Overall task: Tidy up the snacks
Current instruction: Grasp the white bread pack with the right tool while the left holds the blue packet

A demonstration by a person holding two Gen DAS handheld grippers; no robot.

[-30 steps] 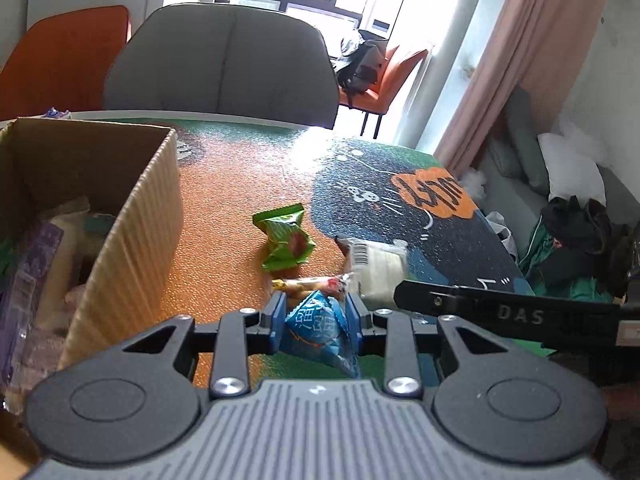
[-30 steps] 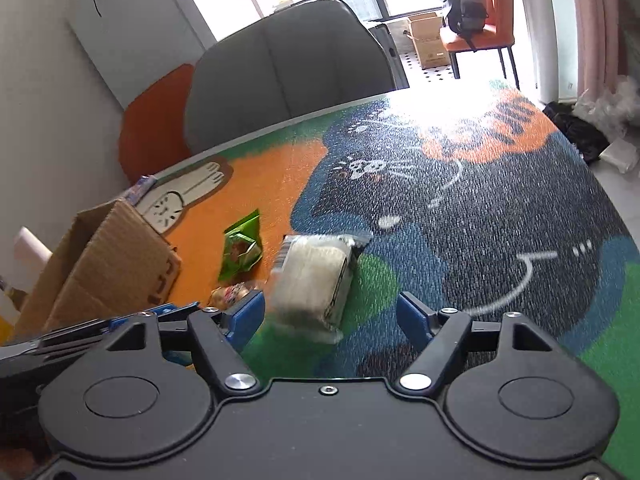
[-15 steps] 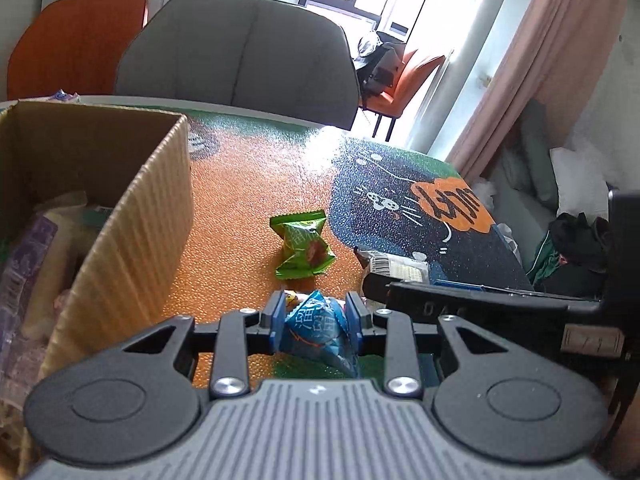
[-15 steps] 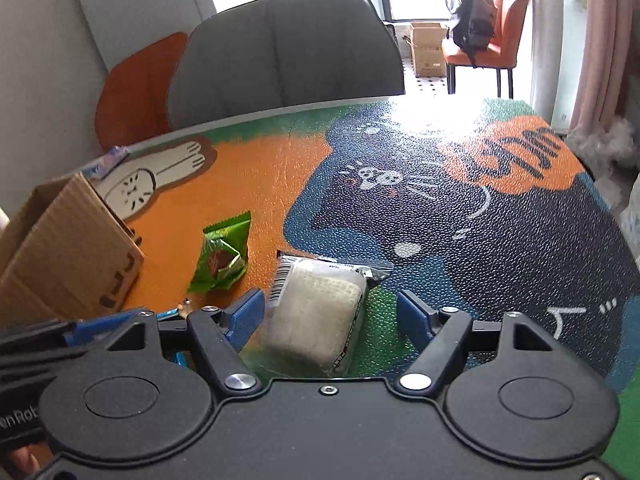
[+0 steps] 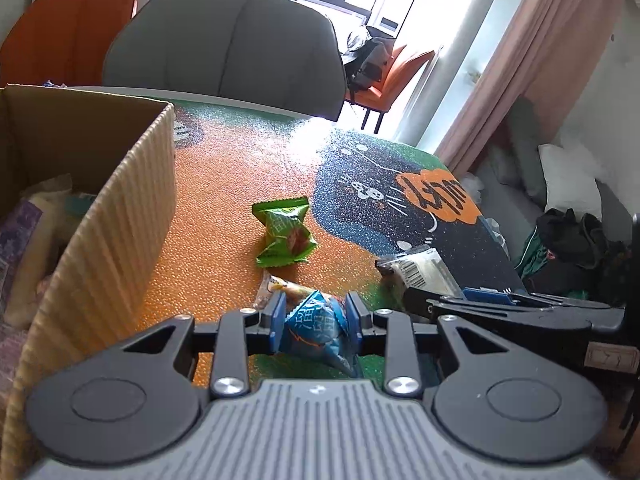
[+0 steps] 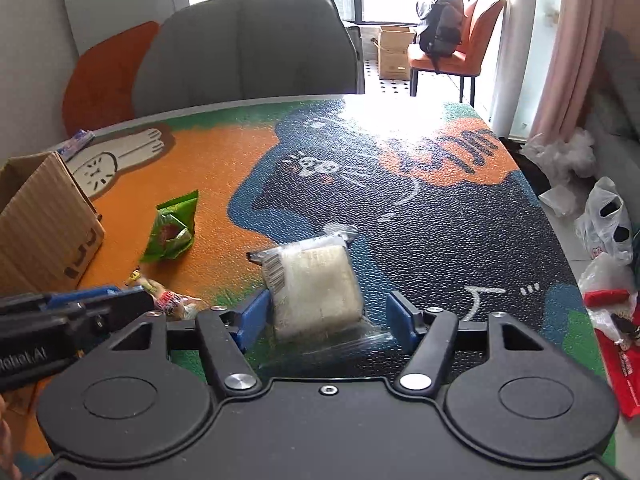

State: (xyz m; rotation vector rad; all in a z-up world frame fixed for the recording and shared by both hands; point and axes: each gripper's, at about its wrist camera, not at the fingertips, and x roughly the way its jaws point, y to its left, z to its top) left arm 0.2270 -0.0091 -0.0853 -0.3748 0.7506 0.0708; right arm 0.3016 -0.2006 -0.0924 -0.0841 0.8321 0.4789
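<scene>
My left gripper point(image 5: 316, 322) is shut on a blue snack packet point(image 5: 316, 330) and holds it above the table, just right of the cardboard box point(image 5: 120, 216). My right gripper point(image 6: 326, 318) is open, its jaws on either side of a clear-wrapped white cake point(image 6: 314, 284) that lies on the table. The cake also shows in the left wrist view point(image 5: 420, 270). A green packet point(image 5: 284, 232) lies on the orange part of the mat, also in the right wrist view point(image 6: 172, 228). A small yellow-red snack point(image 6: 168, 298) lies near the left gripper.
The box holds several snacks point(image 5: 24, 248) and stands at the left point(image 6: 44, 232). A grey chair point(image 6: 248, 48) and an orange chair point(image 5: 68, 32) stand behind the table. Bags and red wrappers point(image 6: 612, 320) lie on the floor to the right.
The left gripper has lifted and shifted toward the box with the blue packet. The right gripper has moved forward, so the white cake now lies between its open jaws.
</scene>
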